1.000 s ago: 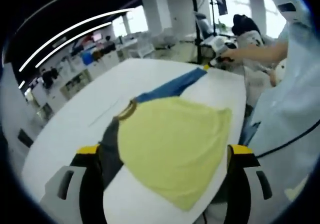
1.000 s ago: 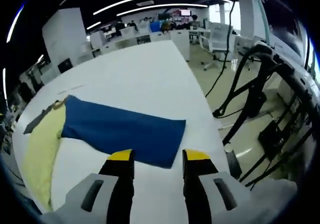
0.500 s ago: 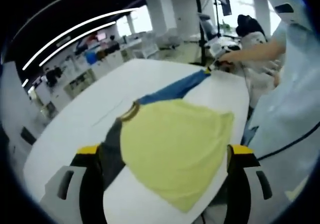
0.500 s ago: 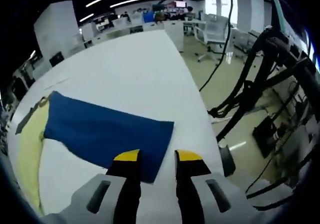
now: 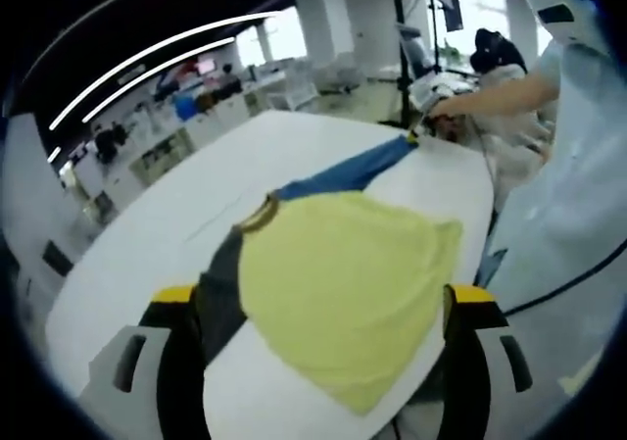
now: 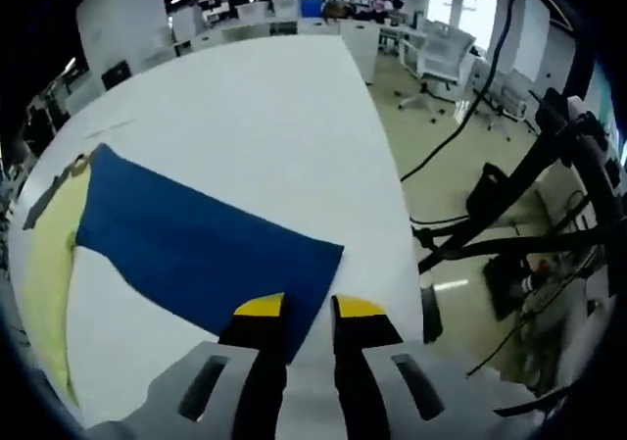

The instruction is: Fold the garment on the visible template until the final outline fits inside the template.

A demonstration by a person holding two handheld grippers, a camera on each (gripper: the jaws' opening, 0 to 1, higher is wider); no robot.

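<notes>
Bright ceiling strip lights, window glare, soft blur, strong fisheye bending at edges.

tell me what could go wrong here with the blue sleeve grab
The right gripper has its jaws nearly closed at the cuff edge of the blue sleeve, so it may pinch only a sliver and slip off. The cuff lies near the table edge; a pull could drag the yellow body off it.
</notes>
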